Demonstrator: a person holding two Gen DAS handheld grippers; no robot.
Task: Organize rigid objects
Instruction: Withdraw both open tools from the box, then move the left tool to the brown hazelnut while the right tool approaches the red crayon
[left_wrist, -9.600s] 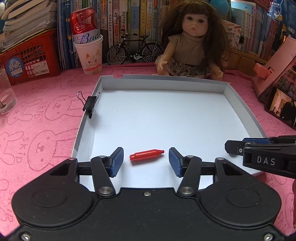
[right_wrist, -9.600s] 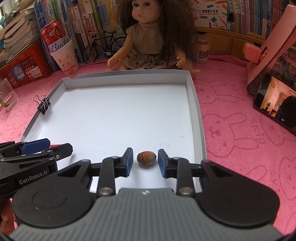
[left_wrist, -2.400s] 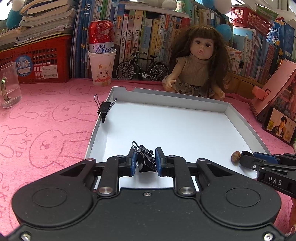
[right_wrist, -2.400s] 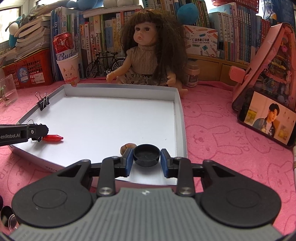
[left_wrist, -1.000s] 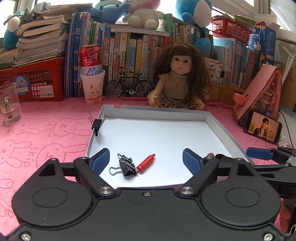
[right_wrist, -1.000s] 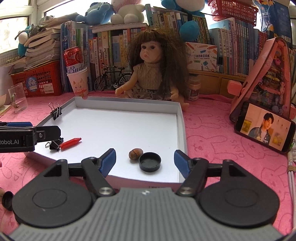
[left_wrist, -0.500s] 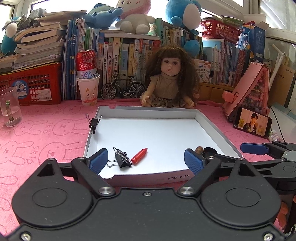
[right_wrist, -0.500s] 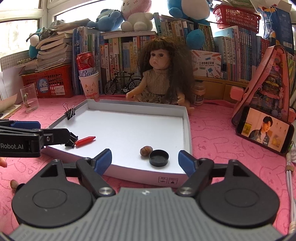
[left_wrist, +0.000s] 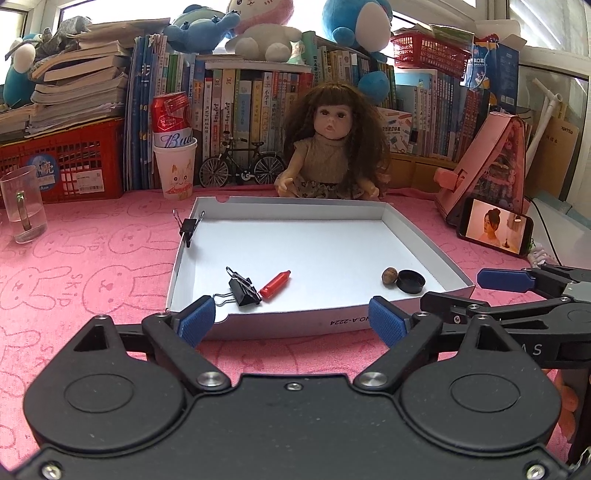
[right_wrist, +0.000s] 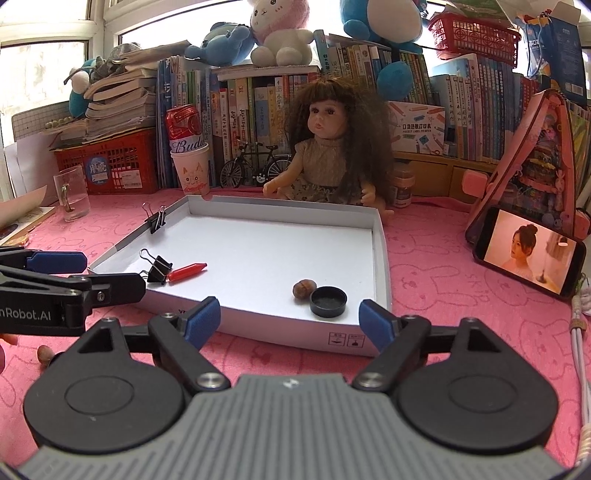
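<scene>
Both grippers backed off tray; fingers wide.

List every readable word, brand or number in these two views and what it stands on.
"Bud": red can in the paper cup.
"NO.A-224", upside down: white tray's front wall.
"SKIP": pink mat.
"Robot.AI", start cut off: left hand-held gripper.
"POCKET LABEL PRINTER": box on shelf.
Book spines and crate labels: too small to read.

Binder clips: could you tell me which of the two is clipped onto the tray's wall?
The far binder clip, gripping the tray's left wall; the other clip lies loose on the floor beside the red cap.
</scene>
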